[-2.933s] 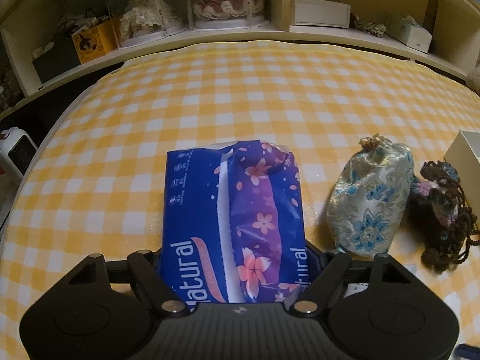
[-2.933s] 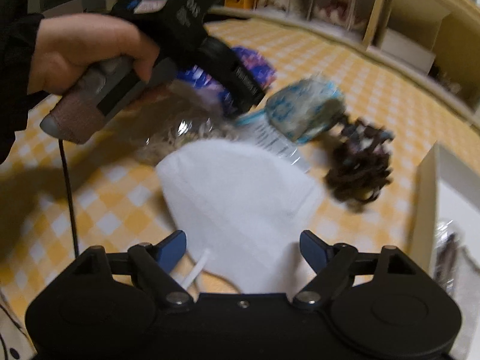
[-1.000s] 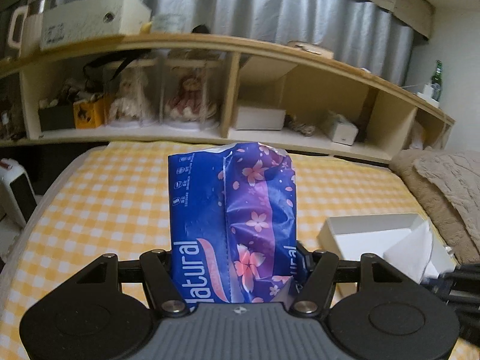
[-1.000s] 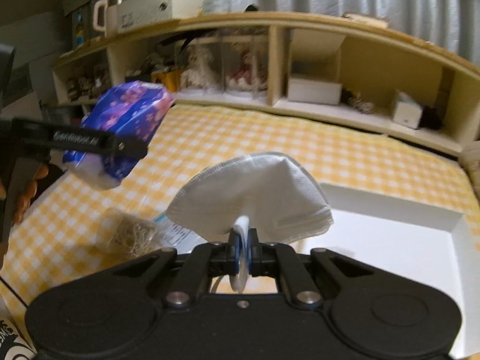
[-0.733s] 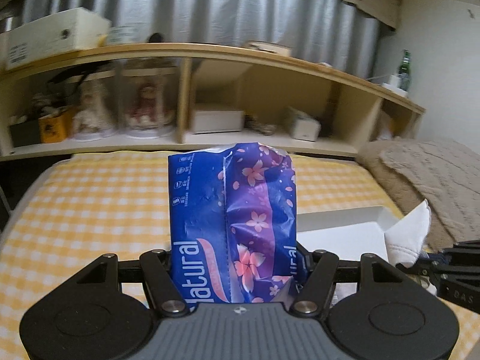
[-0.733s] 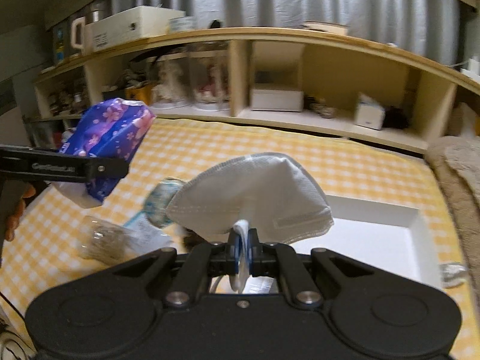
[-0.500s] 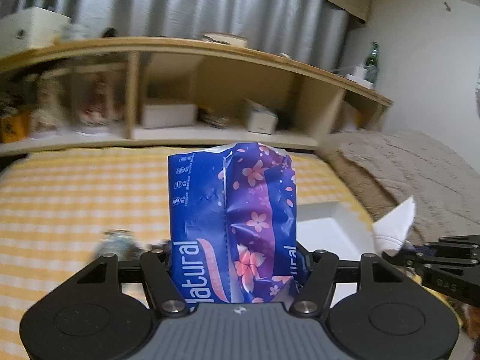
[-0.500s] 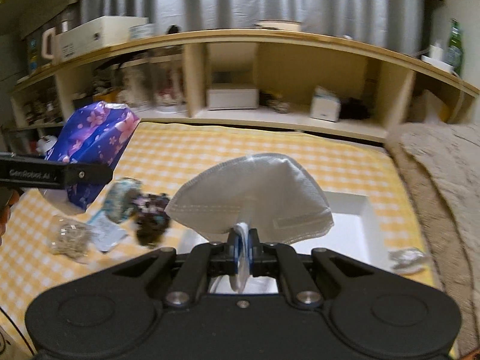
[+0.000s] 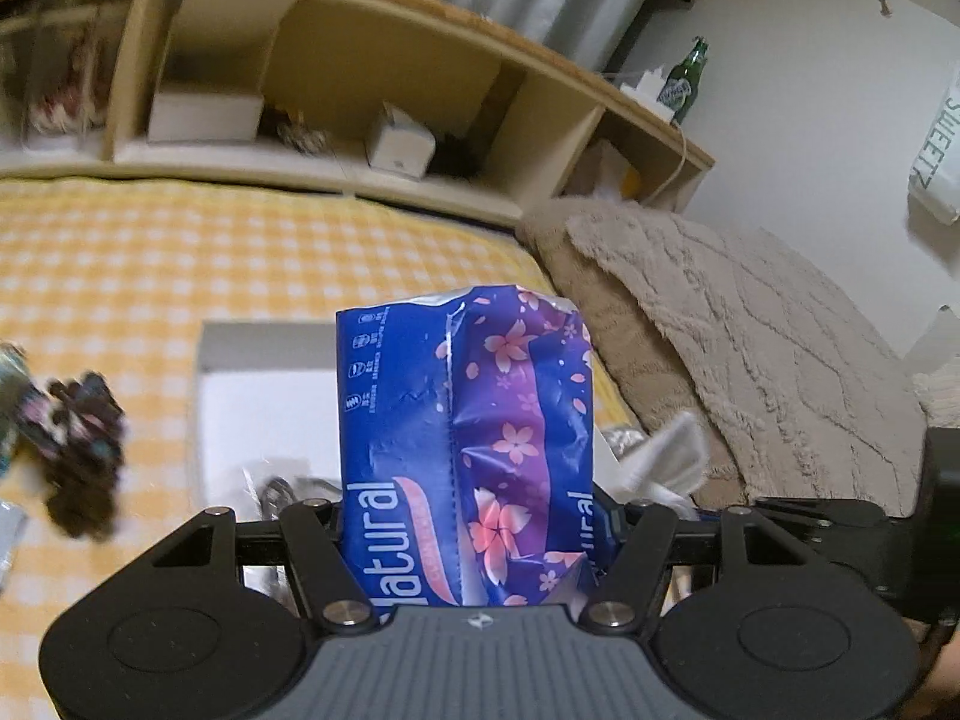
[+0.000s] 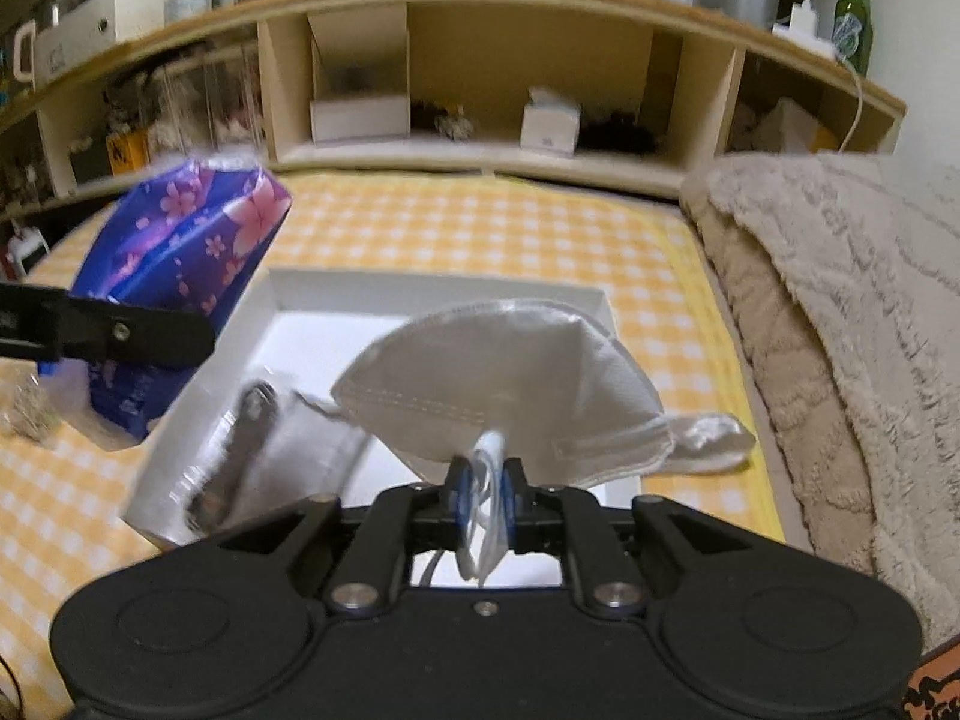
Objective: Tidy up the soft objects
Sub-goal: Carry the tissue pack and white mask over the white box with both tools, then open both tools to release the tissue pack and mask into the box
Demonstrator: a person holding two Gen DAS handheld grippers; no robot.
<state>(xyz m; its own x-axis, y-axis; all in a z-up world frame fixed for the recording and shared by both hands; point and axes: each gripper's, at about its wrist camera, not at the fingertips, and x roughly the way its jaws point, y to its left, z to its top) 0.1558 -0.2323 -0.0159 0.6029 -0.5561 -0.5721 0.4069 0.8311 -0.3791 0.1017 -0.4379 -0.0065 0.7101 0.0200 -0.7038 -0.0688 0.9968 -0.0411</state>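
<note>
Tissue pack (image 9: 465,450): blue and purple wrapper with pink flowers, held upright in the left gripper (image 9: 474,546), whose jaws stand about half apart and press on both sides of its lower end. In the right wrist view the same pack (image 10: 180,276) hangs in the air over the near-left corner of the white box (image 10: 432,291).

Face mask (image 10: 504,384): white, folded, carried above the box. Its ear loop sits between the blue pads (image 10: 461,495) of the right gripper (image 10: 485,495), whose jaws have just been opening a little; the narrow gap makes it hard to say whether the pads press on the loop.

White box: open, shallow, lying on the yellow checked bedspread (image 10: 480,222) toward its right edge. 1 clear packet (image 10: 240,438) with a dark item, blurred, lies in the box's near-left part.

Dark yarn doll (image 9: 72,450): on the bedspread, left of the box, blurred.

Beige blanket (image 10: 840,312): heaped along the right edge of the bedspread.

Wooden shelf (image 10: 480,78): behind the far edge, with 2 small white boxes inside.
</note>
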